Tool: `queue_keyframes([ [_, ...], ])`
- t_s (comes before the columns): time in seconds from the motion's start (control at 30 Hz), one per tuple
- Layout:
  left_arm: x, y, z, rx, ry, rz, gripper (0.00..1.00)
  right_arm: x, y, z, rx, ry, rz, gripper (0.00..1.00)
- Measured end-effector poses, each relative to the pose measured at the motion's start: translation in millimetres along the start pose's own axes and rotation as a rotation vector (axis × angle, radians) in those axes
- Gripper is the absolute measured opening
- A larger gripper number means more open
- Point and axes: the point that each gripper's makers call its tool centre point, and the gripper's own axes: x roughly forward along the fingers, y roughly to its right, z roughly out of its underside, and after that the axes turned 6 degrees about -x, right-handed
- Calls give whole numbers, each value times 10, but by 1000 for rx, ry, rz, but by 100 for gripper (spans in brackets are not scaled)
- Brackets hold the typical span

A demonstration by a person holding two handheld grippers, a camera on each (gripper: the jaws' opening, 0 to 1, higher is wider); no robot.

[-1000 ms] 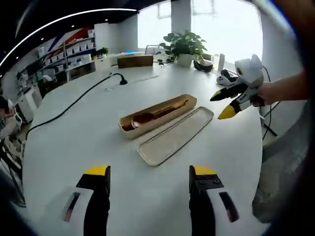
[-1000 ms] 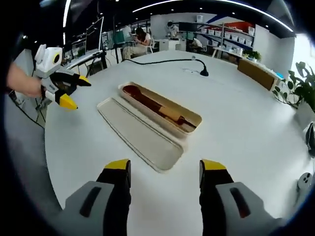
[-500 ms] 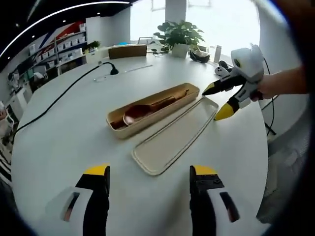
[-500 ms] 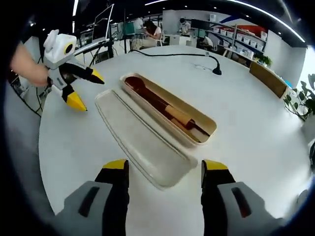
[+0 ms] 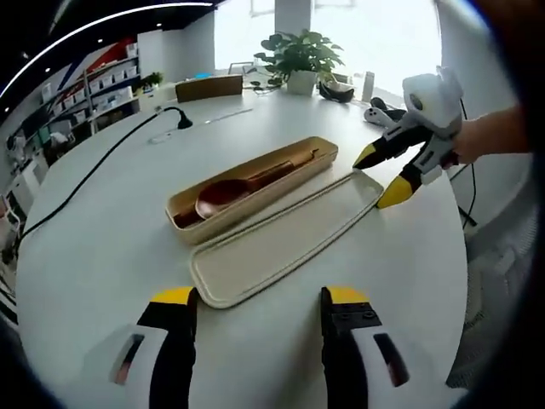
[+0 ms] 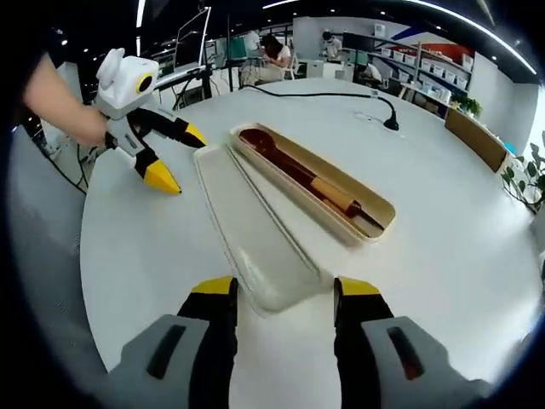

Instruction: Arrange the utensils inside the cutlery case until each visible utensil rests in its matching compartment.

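A beige cutlery case (image 5: 255, 183) lies open on the round white table, holding a brown wooden spoon (image 5: 223, 194) and slim sticks beside its handle. The flat lid (image 5: 285, 239) rests next to it, inner side up. My left gripper (image 5: 260, 298) is open just short of the lid's near end. My right gripper (image 5: 381, 176), held by a hand, is open at the lid's far end. In the right gripper view the case (image 6: 317, 183), spoon (image 6: 254, 138) and lid (image 6: 251, 226) run away from my open right gripper (image 6: 285, 288). The left gripper (image 6: 180, 158) hovers open at the lid's far corner.
A black cable with a gooseneck microphone (image 5: 179, 118) crosses the far table. A potted plant (image 5: 298, 60) and a wooden box (image 5: 209, 87) stand at the back. The table edge (image 6: 94, 281) runs close on the left. People sit at desks (image 6: 277, 53) beyond.
Both grippers have moved closer to the lid, one at each end. Each view's own jaws stand slightly narrower. The case and spoon have not moved.
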Motion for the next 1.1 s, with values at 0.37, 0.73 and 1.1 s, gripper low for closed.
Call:
queue_keyframes([
  [0.37,53,-62,-121,-157,44,15,62,17,-31,-7,-37,-20,-46,42],
  [0.73,-172,206,172,-94,6,-16,64,-85,-251,75,-83,-30,-90,42],
  [1.1,-394,327,459,-119,-52,-30,60,-184,-510,149,-186,-59,-172,41],
])
